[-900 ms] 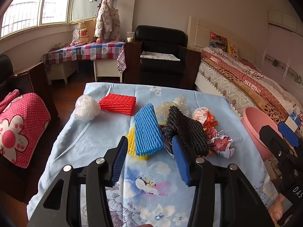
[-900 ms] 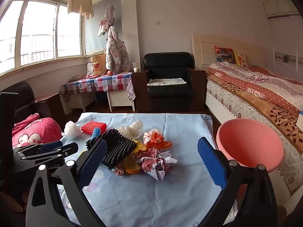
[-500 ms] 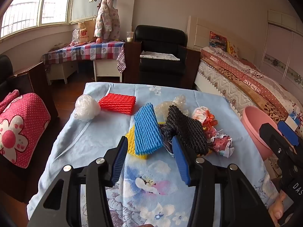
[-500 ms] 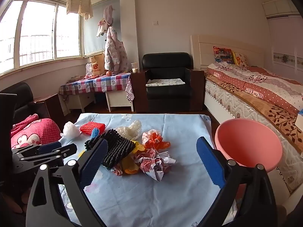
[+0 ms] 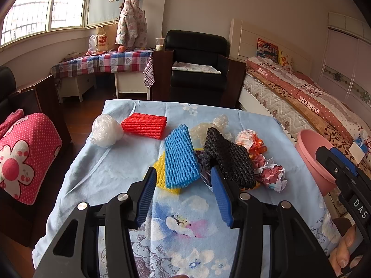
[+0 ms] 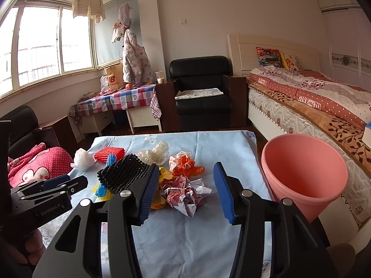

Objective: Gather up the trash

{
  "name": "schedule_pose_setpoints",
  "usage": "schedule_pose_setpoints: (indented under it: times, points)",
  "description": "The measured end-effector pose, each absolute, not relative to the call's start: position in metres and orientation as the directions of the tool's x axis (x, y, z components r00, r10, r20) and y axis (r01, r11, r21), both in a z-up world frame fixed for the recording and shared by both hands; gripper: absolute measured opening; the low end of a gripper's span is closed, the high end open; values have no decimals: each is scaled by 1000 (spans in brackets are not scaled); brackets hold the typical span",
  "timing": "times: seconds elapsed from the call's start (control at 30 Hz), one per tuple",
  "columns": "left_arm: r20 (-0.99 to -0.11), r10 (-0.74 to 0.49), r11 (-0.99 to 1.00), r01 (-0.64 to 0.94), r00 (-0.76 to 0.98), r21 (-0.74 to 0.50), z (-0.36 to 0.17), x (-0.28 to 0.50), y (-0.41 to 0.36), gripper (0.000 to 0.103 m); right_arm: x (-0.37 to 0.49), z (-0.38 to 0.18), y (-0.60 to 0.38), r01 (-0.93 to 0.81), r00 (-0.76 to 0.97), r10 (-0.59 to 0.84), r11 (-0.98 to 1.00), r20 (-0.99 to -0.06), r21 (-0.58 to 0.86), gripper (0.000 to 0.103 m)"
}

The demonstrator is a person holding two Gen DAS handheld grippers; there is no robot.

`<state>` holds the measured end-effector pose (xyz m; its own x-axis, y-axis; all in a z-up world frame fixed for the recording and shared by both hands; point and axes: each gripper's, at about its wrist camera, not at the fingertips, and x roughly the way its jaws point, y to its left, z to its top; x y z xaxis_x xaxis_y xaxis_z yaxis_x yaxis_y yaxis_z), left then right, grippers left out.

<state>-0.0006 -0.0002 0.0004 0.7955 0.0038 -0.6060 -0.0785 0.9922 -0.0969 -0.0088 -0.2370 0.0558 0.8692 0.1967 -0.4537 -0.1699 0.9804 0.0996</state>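
Trash lies on the blue floral tablecloth [image 5: 109, 173]: a blue foam net [image 5: 180, 157] over a yellow one [image 5: 161, 171], a black foam net [image 5: 229, 159], a red foam net [image 5: 145, 125], a white plastic ball [image 5: 105, 131], clear wrap [image 5: 208, 127], an orange-white wrapper [image 5: 251, 141] and crumpled paper [image 5: 270, 173]. My left gripper [image 5: 183, 190] is open and empty, just short of the blue net. My right gripper [image 6: 185, 187] is open and empty, just short of the crumpled paper [image 6: 185, 194]. A pink bin [image 6: 303, 173] stands right of the table.
A bed [image 6: 313, 106] runs along the right behind the bin. A black armchair [image 6: 201, 92] and a checked-cloth table [image 6: 116, 102] stand beyond the table's far edge. A red dotted cushion [image 5: 20, 157] lies left of the table.
My right gripper has narrowed its opening and moved slightly nearer the crumpled paper. The left gripper has barely moved.
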Motion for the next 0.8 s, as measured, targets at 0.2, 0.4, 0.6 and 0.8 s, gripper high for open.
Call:
schedule_pose_setpoints:
  times: [0.2, 0.4, 0.6, 0.8]
  points:
    - [-607, 2, 992, -77, 795, -98, 0, 0, 0, 48, -7, 56, -238, -169, 867, 196, 981, -459, 99, 50]
    - [-608, 2, 992, -78, 794, -99, -6, -3, -2, 48, -7, 55, -238, -168, 864, 196, 981, -464, 102, 50]
    - [-609, 2, 992, -80, 793, -100, -6, -3, -2, 48, -8, 55, -238, -172, 864, 198, 980, -463, 99, 50]
    - [-609, 2, 992, -80, 793, -100, -4, -5, 2, 48, -8, 54, -238, -171, 861, 198, 980, -468, 99, 50]
